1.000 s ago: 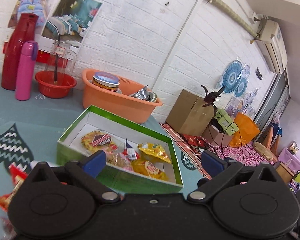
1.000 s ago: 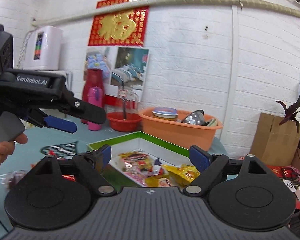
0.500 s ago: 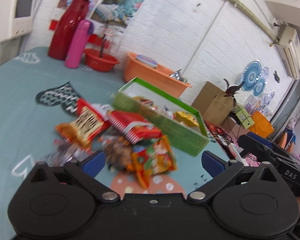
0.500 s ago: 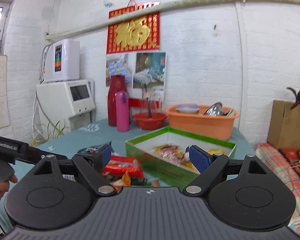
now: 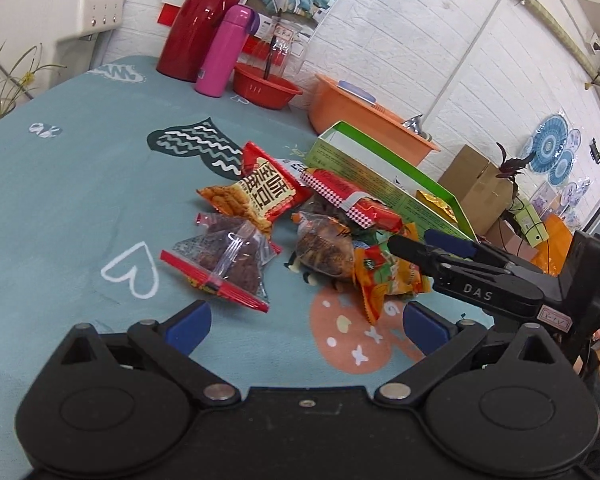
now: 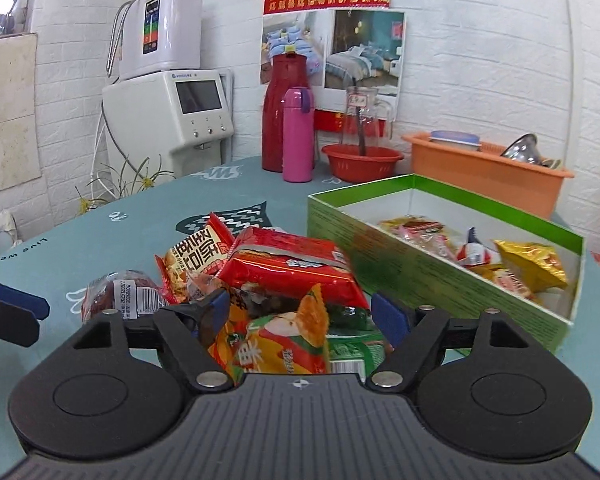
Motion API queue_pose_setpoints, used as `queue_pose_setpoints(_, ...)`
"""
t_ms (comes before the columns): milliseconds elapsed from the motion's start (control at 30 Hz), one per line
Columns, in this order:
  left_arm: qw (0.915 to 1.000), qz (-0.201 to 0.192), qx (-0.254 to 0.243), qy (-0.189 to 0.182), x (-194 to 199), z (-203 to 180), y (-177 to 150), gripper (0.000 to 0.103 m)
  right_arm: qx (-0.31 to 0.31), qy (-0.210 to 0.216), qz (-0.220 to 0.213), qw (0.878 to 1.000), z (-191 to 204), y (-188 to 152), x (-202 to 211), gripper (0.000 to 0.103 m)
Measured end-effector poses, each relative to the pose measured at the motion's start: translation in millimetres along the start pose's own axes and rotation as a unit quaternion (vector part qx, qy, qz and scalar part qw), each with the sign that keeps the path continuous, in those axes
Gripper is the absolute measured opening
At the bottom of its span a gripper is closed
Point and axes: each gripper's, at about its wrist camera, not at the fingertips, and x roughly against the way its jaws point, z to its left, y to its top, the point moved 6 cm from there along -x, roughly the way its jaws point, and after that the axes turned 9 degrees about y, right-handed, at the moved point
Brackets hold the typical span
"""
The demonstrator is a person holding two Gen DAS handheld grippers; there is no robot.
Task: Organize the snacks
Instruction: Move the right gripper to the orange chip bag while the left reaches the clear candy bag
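Note:
A pile of snack packets lies on the teal tablecloth: a clear bag of dark snacks, an orange-red packet with Chinese print, a red packet, and an orange-green packet. A green box to the right holds several small snacks. My left gripper is open, just short of the clear bag. My right gripper is open, low over the orange-green packet; it also shows in the left wrist view.
At the table's back stand a red thermos, a pink bottle, a red bowl with a glass jar, and an orange basin. A white appliance stands back left. A cardboard box sits beyond the table.
Both grippers have swung left from the green box and dropped toward the snack pile. The right gripper has come down close over the orange-green packet. Both stay open.

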Motion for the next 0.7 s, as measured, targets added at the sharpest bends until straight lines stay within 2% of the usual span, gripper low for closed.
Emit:
queue_pose_setpoints(100, 0.9999, 0.007, 0.001, -0.012, -4.6, -0.2, -1.1, 0.103, -0.015, 0.023, 0.039, 0.999, 9.7, -14.9, 0.5, 0.103)
queue_pose_setpoints(167, 0.9998, 0.013, 0.003, -0.018, -10.1, -1.7, -1.8, 0.103, -0.009, 0.035, 0.048, 0.998, 21.8, -26.4, 12.6, 0.103)
queue_pose_setpoints(333, 0.9989, 0.028, 0.000, -0.038, -21.8, -12.1, -3.9, 0.103, -0.012, 0.109, 0.079, 0.991, 52.1, -47.8, 40.2, 0.102)
queue_pose_setpoints(433, 0.9986, 0.029, -0.009, -0.043, -21.5, -18.9, -5.3, 0.103, 0.018, 0.085, 0.068, 0.994, 55.3, -42.9, 48.2, 0.103)
queue_pose_setpoints(567, 0.9996, 0.010, -0.006, -0.024, -16.1, -11.9, -0.1, 0.103, 0.050, 0.043, 0.048, 0.997, 47.9, -28.7, 38.6, 0.103)
queue_pose_setpoints(700, 1.0000, -0.001, 0.004, 0.006, -13.4, 1.9, 6.3, 0.103, 0.052, 0.064, 0.055, 0.995, 48.9, -30.4, 17.2, 0.103)
